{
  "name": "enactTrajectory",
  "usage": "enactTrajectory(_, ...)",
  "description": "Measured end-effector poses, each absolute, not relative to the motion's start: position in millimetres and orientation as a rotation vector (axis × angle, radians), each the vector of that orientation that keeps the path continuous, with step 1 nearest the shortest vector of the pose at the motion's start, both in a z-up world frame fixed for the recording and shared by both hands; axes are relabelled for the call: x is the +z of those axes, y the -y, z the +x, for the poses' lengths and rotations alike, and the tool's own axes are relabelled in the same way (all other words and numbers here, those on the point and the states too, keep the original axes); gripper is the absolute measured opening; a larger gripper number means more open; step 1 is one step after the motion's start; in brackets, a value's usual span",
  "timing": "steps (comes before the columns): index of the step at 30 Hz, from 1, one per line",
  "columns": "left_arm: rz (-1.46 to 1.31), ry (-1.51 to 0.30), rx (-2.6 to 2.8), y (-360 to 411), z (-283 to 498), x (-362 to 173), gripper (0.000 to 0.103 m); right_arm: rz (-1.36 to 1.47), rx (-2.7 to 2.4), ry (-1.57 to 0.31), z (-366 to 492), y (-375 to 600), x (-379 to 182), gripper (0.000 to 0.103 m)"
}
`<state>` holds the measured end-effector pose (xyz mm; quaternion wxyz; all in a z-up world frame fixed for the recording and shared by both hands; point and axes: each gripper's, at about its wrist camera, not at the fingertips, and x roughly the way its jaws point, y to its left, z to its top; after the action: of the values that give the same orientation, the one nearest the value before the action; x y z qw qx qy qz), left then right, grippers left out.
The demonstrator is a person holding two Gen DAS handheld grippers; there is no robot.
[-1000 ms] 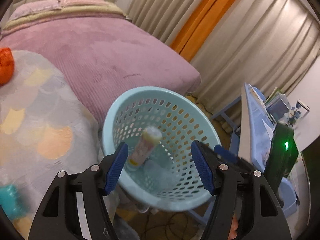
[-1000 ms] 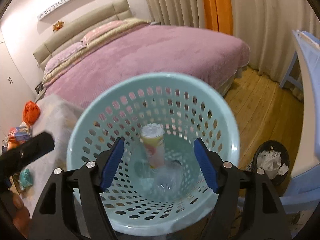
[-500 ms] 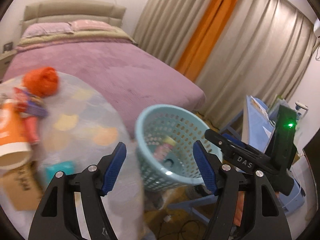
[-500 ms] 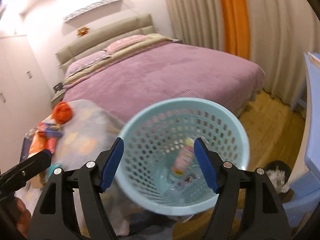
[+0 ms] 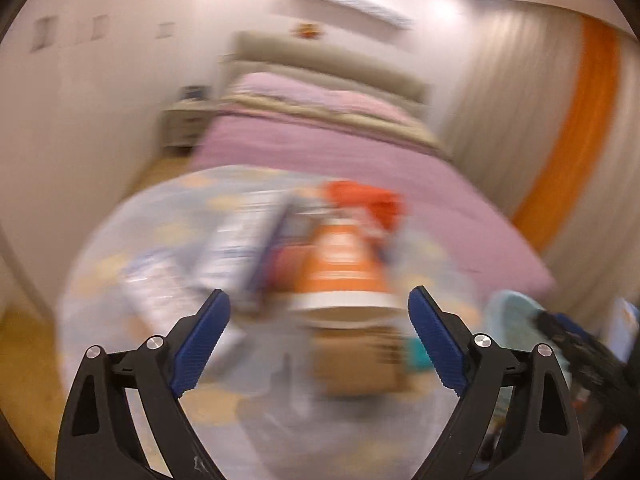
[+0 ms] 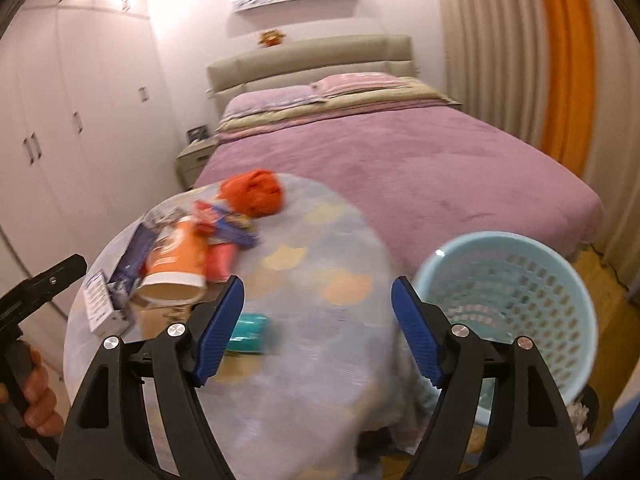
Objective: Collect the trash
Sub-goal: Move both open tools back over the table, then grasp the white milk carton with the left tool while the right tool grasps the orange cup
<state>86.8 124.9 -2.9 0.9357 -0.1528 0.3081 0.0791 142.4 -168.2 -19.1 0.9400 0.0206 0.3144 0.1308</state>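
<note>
— Seen where, the trash?
— Heaped at left centre of the right wrist frame on the round counter [image 6: 320, 352]: orange paper cup [image 6: 176, 264] on its side, crumpled orange bag [image 6: 254, 192] behind, teal packet [image 6: 248, 328] nearer, white box [image 6: 100, 304] at the counter's left edge.
— And the basket?
— Pale blue, perforated [image 6: 516, 296], lower right, beside the counter, before the purple bed [image 6: 400, 160].
— Tools?
— Right tool [image 6: 318, 332] spread wide, holding nothing. Left tool [image 5: 318, 344] likewise wide and empty, aimed at the blurred cup [image 5: 344, 272] mid-frame.
</note>
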Motion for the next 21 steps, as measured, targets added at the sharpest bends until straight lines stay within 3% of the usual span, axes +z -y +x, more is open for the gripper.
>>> enactTrajectory(7,-0.404,-0.771,0.303,-191.2,100.3,-42.7,0.088,-0.024,0.345,-0.681,163.7,107.7,-23.7,0.072)
enactTrajectory(21,-0.332,-0.869,0.328,-188.7,127.5,-84.1,0.087,-0.028,0.459,-0.824,211.2,37.7,-48.2,0.073)
